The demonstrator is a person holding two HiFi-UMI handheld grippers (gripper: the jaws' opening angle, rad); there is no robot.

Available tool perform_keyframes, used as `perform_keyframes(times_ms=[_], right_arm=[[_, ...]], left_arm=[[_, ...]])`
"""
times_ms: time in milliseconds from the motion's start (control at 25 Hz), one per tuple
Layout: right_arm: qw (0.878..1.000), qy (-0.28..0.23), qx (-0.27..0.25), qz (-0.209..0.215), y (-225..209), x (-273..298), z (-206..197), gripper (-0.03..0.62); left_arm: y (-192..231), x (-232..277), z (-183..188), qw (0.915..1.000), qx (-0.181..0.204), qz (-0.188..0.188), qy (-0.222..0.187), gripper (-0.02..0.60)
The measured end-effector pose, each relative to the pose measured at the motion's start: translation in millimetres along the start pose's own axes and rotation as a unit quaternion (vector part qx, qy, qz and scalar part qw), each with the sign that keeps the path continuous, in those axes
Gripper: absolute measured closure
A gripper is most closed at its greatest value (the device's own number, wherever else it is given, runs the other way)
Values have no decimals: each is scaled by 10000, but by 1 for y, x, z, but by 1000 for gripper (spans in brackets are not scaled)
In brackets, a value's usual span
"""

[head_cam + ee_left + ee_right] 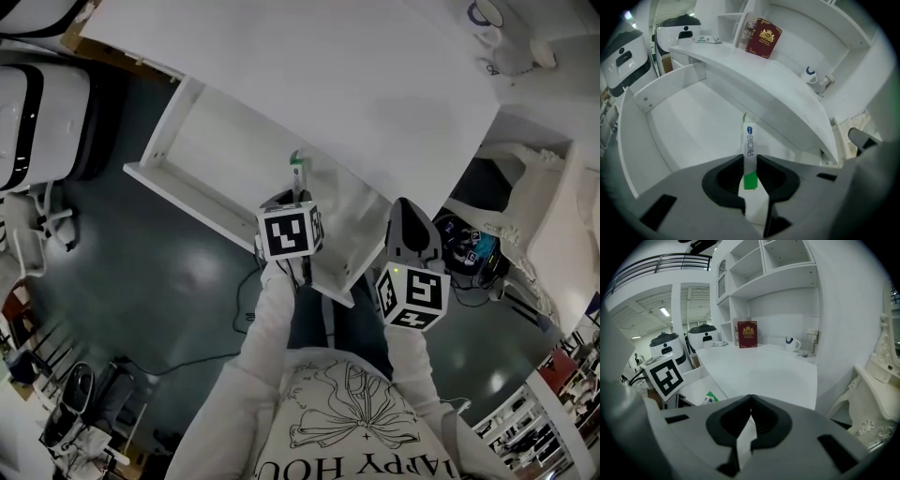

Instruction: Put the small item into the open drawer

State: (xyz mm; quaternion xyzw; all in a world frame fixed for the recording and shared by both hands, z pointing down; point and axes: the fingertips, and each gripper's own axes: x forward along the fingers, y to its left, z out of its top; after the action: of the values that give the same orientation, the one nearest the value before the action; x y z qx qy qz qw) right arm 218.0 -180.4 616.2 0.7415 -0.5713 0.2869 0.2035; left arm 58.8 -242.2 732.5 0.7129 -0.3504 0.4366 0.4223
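Observation:
The small item (749, 143) is a thin white sachet with blue print and a green band. My left gripper (750, 160) is shut on its lower part, and it stands upright between the pads. In the head view the left gripper (295, 194) holds the sachet (297, 169) over the right part of the open white drawer (220, 150), near the desk's edge. The drawer's inside (689, 122) lies bare below it. My right gripper (405, 214) hangs shut and empty to the right, beside the desk's front corner. Its jaws (751, 398) meet with nothing between them.
The white desk top (356, 66) overhangs the back of the drawer. A red book (762, 37) and a mug (810, 74) stand at its rear. White machines (37, 112) stand at the left. Ornate white furniture (876, 394) is at the right, and cables lie on the dark floor (169, 309).

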Motion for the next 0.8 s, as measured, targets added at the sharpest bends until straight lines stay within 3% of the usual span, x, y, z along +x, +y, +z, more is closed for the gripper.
perform_keyframes(times_ms=[200,440,640,800], right_arm=[[10000,27,23,-39,-6,-1,-4,591],[10000,-22,41,-25,-10,-4,-2,591],[9999,-100,38,48,-6,-11,5,591],[9995,-274,2,142,-2,-20,21,591]], left_arm=[[-1,10,-7,9997,-85,-59,198,499],[-4,11,-4,9999,39,-92,104,488],[-10,-1,1,9993,-3,-358,-112,379],[-15,-23,11,9983,-17,-419,-405,365]])
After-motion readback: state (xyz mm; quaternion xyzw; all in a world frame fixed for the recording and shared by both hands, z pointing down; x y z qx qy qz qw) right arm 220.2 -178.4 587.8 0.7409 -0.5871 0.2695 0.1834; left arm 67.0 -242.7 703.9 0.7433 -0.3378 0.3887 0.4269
